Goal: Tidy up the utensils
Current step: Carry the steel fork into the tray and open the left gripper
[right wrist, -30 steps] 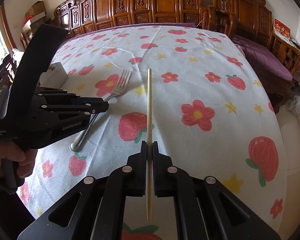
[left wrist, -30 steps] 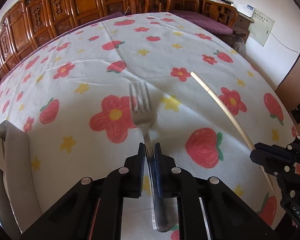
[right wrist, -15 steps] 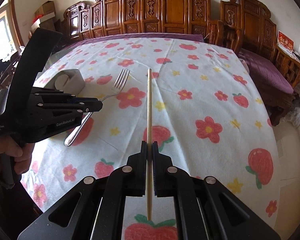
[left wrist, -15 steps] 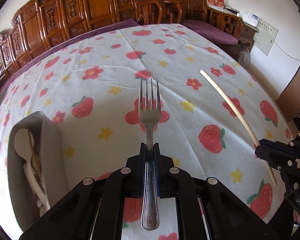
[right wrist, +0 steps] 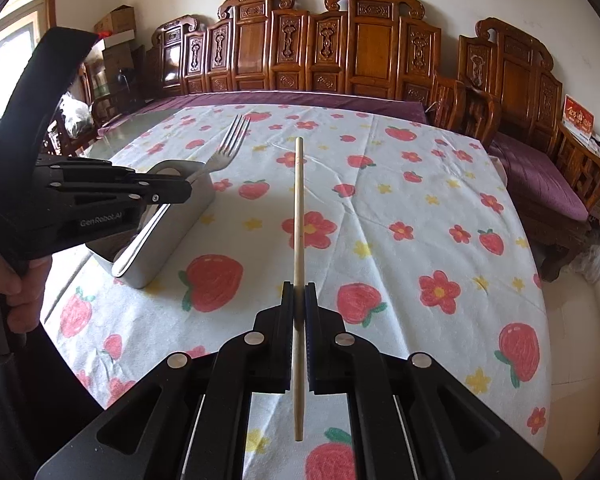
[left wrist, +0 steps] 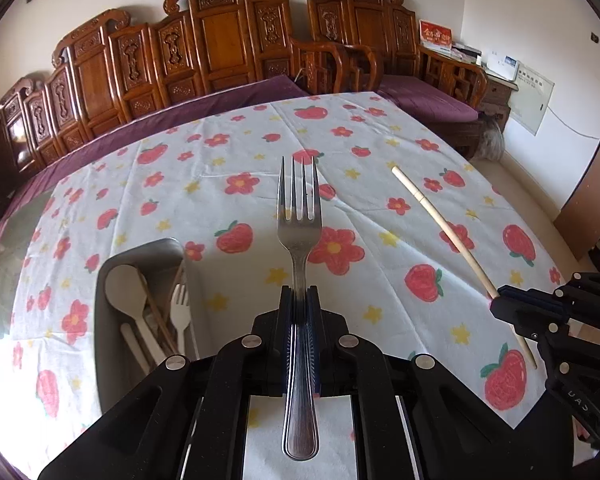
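Observation:
My left gripper (left wrist: 299, 294) is shut on a metal fork (left wrist: 299, 216) and holds it above the table, tines pointing away. It also shows in the right wrist view (right wrist: 168, 194), with the fork (right wrist: 230, 146) over the grey utensil box (right wrist: 172, 232). My right gripper (right wrist: 299, 292) is shut on a single wooden chopstick (right wrist: 298, 208), raised above the cloth. In the left wrist view the chopstick (left wrist: 440, 224) and right gripper (left wrist: 512, 304) are at the right. The box (left wrist: 112, 264) at lower left holds a white spoon (left wrist: 126, 290), a white fork (left wrist: 179, 308) and brown chopsticks.
The table wears a white cloth (right wrist: 420, 216) printed with strawberries and flowers. Carved wooden benches (right wrist: 340, 52) with purple cushions line the far and right sides. A hand (right wrist: 12, 280) holds the left gripper at the left edge.
Both grippers have risen from the cloth with the fork and chopstick. The utensil box has come into fuller view at the left, below the left gripper.

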`<move>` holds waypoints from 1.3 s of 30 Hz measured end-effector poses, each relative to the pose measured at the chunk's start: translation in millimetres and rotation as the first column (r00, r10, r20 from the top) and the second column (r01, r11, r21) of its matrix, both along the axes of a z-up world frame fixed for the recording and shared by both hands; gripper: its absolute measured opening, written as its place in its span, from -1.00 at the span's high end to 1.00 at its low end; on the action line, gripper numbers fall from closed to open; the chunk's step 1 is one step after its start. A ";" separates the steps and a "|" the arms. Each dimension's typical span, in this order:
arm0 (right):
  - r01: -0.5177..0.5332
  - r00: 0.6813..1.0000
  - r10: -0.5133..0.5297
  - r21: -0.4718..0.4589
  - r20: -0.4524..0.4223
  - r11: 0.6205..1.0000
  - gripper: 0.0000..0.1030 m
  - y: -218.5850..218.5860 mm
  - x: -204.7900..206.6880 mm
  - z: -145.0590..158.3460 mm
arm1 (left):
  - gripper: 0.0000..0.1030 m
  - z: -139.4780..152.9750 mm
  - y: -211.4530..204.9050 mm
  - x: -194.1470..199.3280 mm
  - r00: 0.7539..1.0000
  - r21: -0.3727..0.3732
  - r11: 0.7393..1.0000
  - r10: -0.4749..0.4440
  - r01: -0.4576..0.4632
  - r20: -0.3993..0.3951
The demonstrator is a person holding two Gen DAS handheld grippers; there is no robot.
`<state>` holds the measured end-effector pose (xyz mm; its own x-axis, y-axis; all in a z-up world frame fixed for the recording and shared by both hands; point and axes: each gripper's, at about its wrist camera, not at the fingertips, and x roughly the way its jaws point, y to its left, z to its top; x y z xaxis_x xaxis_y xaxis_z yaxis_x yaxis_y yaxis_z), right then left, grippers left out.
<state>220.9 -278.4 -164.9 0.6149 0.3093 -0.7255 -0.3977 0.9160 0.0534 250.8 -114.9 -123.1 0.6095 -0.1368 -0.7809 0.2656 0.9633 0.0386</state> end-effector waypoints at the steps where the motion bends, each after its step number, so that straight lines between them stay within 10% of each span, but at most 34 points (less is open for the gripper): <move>1: -0.002 1.000 0.001 0.001 0.001 1.000 0.88 1.5 -1.3 0.7 | 0.88 2.6 2.8 -1.9 1.000 -0.001 1.000 0.001 -0.001 0.004; 39: -0.103 0.995 0.103 -0.026 -0.015 0.994 0.88 77.6 -13.8 -2.6 | 0.88 -38.4 149.3 28.2 0.974 -0.031 0.976 0.214 -0.217 -0.072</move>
